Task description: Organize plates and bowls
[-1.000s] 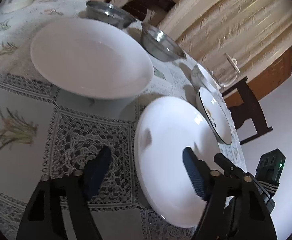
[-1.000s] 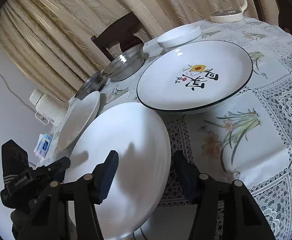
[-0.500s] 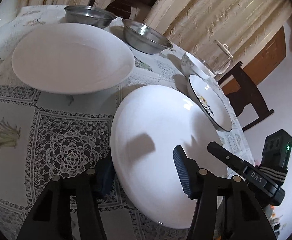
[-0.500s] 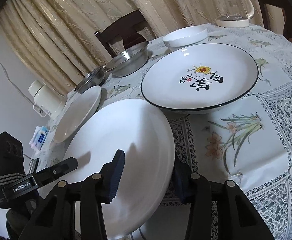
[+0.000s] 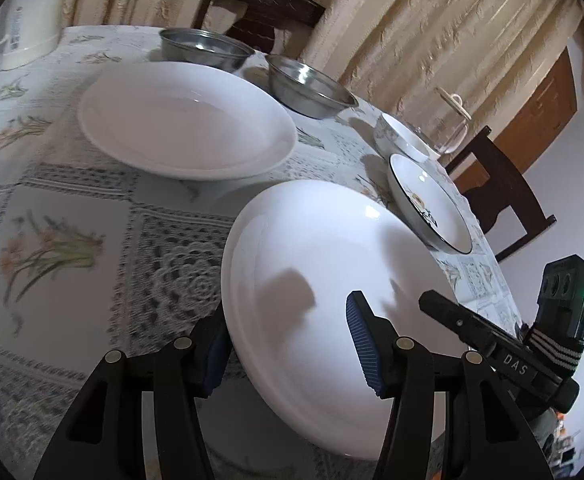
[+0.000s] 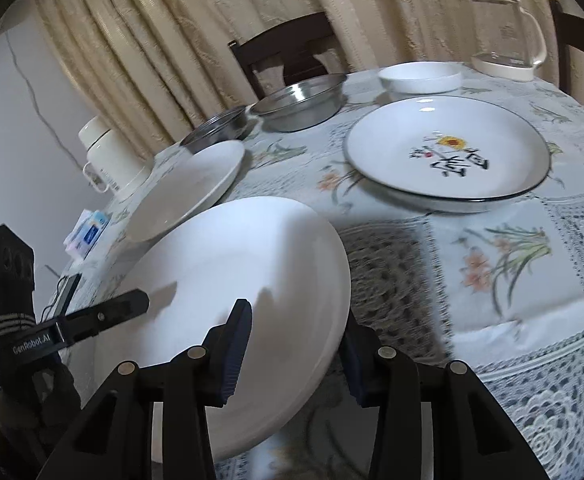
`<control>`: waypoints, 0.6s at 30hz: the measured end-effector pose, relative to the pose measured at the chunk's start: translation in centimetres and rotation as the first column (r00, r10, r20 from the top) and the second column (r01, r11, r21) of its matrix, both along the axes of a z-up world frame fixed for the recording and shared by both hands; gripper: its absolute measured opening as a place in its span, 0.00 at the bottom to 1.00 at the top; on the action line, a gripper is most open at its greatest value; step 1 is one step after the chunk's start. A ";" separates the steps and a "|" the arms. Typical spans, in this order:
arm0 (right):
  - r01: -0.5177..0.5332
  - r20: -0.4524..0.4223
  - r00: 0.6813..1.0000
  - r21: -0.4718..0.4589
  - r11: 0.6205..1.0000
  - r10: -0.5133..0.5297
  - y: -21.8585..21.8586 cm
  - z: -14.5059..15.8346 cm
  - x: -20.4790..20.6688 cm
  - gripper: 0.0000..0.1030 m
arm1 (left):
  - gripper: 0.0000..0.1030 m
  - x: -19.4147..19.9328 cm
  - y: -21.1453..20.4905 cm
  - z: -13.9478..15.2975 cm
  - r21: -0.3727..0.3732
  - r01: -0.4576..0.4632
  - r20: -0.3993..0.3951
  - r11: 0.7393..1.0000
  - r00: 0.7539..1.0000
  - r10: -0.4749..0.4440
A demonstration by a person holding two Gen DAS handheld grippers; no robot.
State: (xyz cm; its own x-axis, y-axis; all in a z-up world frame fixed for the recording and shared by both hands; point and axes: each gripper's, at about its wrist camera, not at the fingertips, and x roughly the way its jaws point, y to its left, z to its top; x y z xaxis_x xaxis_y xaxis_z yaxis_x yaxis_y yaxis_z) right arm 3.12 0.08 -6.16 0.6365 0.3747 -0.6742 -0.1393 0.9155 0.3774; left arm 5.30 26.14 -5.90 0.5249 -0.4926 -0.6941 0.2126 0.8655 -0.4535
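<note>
A plain white plate (image 5: 332, 248) (image 6: 232, 260) hangs tilted over the near edge of the table, held from both sides. My left gripper (image 5: 288, 340) is shut on its left rim, one pad under the edge and one on top. My right gripper (image 6: 296, 336) is shut on its right rim in the same way. A second white deep plate (image 5: 188, 128) sits further back on the left. To the right lies a black-rimmed plate (image 6: 448, 152) with painted characters. Behind them stand two steel bowls (image 5: 204, 46) (image 5: 308, 84) and a small white bowl (image 6: 420, 76).
The lace-and-flower tablecloth (image 5: 64, 248) covers a round table. A white kettle (image 5: 28, 12) stands at the far left and a glass jug (image 6: 504, 40) at the far right. Dark wooden chairs (image 5: 260, 0) (image 5: 500, 192) stand behind and beside the table, with curtains beyond.
Both grippers narrowed onto the plain white plate's rim. The plate now keeps its place between the fingers while the table and other dishes shift behind it.
</note>
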 end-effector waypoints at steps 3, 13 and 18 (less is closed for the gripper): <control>-0.030 0.004 1.000 0.003 1.000 0.030 1.0 0.2 -0.2 0.43 | 0.54 -0.8 1.1 0.5 0.010 -0.027 0.017 1.000 0.999 0.027; -0.120 -0.001 0.993 0.008 0.993 0.120 4.8 0.5 -0.7 0.43 | 0.54 -3.1 5.0 1.2 0.017 -0.111 0.036 0.994 0.993 0.110; -0.173 -0.002 0.985 -0.008 0.985 0.173 7.4 0.5 -0.7 0.43 | 0.54 -4.1 7.6 1.2 0.013 -0.168 0.041 0.986 0.985 0.168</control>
State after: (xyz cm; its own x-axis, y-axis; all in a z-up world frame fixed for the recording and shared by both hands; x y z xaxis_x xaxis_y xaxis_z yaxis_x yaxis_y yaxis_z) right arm 2.41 7.47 -5.66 0.5612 0.4737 -0.6787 -0.2957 0.8807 0.3701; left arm 1.23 33.70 -4.73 0.6264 -0.3835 -0.6786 0.0809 0.8978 -0.4328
